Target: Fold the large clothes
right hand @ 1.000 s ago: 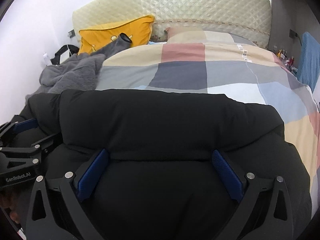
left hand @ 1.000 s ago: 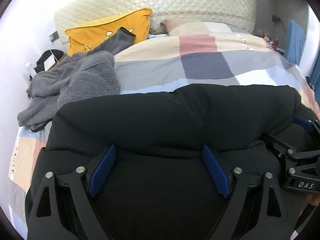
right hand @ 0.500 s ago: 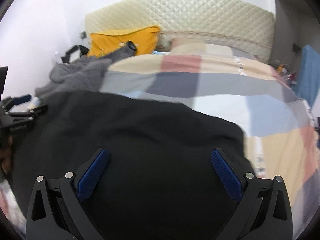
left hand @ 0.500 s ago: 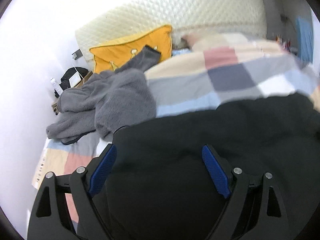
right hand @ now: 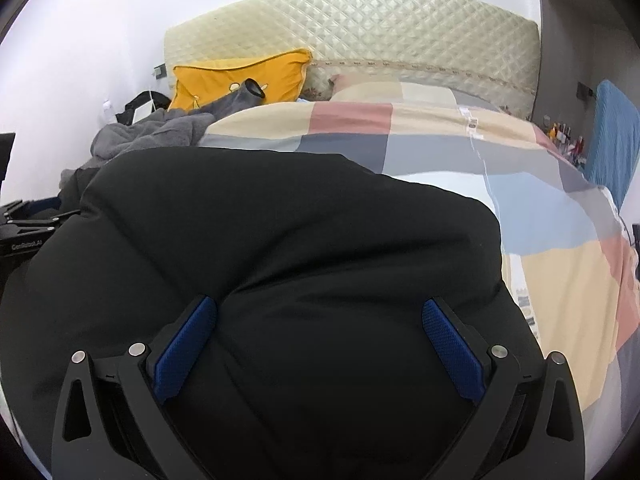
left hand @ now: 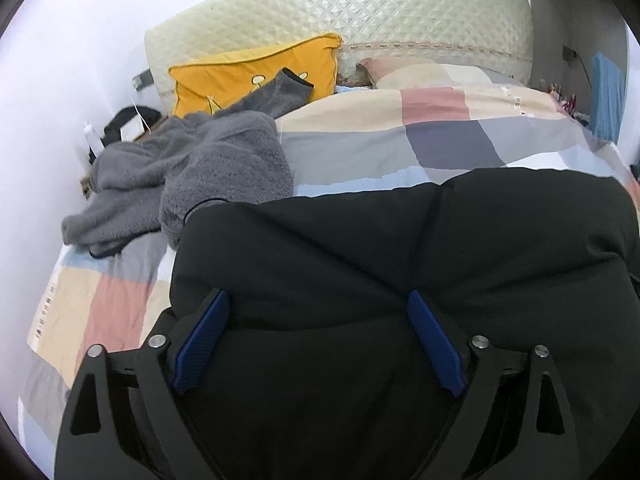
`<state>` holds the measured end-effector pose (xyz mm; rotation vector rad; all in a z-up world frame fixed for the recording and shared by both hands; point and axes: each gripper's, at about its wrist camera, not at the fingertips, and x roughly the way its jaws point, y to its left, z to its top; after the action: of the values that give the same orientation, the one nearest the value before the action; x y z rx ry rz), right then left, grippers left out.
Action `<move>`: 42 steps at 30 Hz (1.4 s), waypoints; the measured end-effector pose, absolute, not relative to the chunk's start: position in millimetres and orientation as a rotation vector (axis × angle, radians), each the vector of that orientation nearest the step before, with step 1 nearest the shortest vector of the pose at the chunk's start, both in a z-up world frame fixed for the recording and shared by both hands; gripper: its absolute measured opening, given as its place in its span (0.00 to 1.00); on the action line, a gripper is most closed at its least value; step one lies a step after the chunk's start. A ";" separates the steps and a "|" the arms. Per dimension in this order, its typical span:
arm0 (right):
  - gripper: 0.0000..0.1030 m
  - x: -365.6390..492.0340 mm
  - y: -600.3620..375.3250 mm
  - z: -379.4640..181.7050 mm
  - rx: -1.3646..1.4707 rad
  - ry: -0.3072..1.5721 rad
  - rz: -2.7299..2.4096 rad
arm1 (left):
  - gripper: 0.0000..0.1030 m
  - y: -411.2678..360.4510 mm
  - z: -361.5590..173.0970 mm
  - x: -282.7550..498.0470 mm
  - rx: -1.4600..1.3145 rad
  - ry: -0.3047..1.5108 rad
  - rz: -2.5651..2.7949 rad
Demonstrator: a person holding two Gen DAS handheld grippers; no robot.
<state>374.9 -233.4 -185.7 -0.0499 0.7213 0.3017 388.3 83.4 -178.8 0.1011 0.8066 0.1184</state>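
The left gripper (left hand: 318, 342), its jaws just widened, and the right gripper (right hand: 320, 348) both stood released over the black padded jacket (left hand: 400, 280), which lay between and beyond their fingers on the checked bed (right hand: 560, 264).

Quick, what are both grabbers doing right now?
Left gripper: open, jaws just been opening, black jacket between them.
Right gripper: jaws wide, jacket between them; grip cannot be told.
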 end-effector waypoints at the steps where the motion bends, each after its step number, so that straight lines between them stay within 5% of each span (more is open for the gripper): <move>1: 1.00 373.9 -235.2 -184.1 -0.039 0.727 0.302 | 0.92 83.7 -178.3 386.1 0.094 0.807 0.123; 5: 1.00 362.5 -242.9 -167.7 -0.005 0.736 0.289 | 1.00 83.1 -166.5 365.9 0.030 0.806 0.133; 26: 1.00 229.5 -234.4 21.4 -0.001 0.445 0.341 | 1.00 -3.6 -3.4 209.5 0.008 0.610 0.088; 42: 1.00 111.4 -235.4 56.6 -0.006 0.263 0.423 | 1.00 -20.1 43.9 131.4 -0.058 0.530 0.003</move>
<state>111.4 -235.4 56.6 -0.0056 0.2634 0.4228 131.4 -20.1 43.9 -0.0584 0.5302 0.0035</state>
